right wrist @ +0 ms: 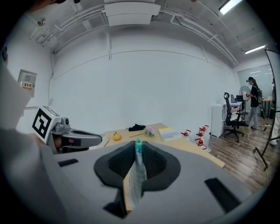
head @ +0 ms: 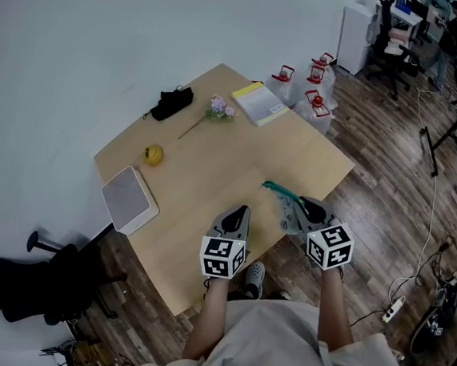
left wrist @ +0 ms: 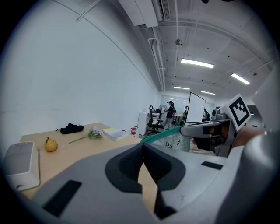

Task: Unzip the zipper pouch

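Head view: left fingers point(head: 238, 216) clenched empty, right fingers point(head: 311, 208) grasping zipper pouch point(head: 288, 214), fruit point(head: 153, 155) beyond.

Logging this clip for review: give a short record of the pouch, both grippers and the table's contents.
zipper pouch: clamped edge-up, teal zipper on top
right gripper: shut on the zipper pouch
left gripper: shut, nothing between its jaws, clear of the pouch
table: yellow fruit, flower, yellow book, black item, white box
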`<state>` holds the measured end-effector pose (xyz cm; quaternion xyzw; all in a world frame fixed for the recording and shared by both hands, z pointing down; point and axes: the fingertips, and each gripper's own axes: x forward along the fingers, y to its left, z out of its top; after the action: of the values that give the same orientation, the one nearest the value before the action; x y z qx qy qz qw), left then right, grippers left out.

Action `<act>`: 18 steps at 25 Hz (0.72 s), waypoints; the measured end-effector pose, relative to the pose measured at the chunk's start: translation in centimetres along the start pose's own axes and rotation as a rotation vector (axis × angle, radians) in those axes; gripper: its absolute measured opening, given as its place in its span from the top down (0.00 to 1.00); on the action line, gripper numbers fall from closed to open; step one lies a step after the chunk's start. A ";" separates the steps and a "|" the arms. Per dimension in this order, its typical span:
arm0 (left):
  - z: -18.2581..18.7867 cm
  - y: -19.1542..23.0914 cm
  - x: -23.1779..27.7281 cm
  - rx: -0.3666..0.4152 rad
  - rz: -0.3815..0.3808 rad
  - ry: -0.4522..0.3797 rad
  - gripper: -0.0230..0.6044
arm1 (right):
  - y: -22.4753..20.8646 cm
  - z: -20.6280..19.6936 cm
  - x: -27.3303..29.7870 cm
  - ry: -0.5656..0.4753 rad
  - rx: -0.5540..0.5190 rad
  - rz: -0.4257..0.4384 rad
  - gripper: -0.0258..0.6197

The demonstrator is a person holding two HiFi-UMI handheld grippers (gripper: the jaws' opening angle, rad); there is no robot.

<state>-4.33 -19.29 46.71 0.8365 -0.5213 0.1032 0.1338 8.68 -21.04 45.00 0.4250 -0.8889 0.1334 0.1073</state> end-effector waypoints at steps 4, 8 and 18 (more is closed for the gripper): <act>-0.4 0.1 -0.5 0.000 0.007 0.006 0.93 | 0.3 -0.3 -0.2 0.001 0.002 0.003 0.87; -0.4 0.7 -0.5 -0.004 0.015 0.004 0.93 | 0.6 -0.2 0.3 0.005 0.010 0.016 0.87; -0.6 1.4 -0.8 -0.020 0.012 0.004 0.93 | 1.4 -0.1 0.6 0.008 -0.005 0.018 0.87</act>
<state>-5.93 -19.01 47.20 0.8317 -0.5271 0.1006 0.1426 7.21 -20.58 45.07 0.4160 -0.8926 0.1337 0.1108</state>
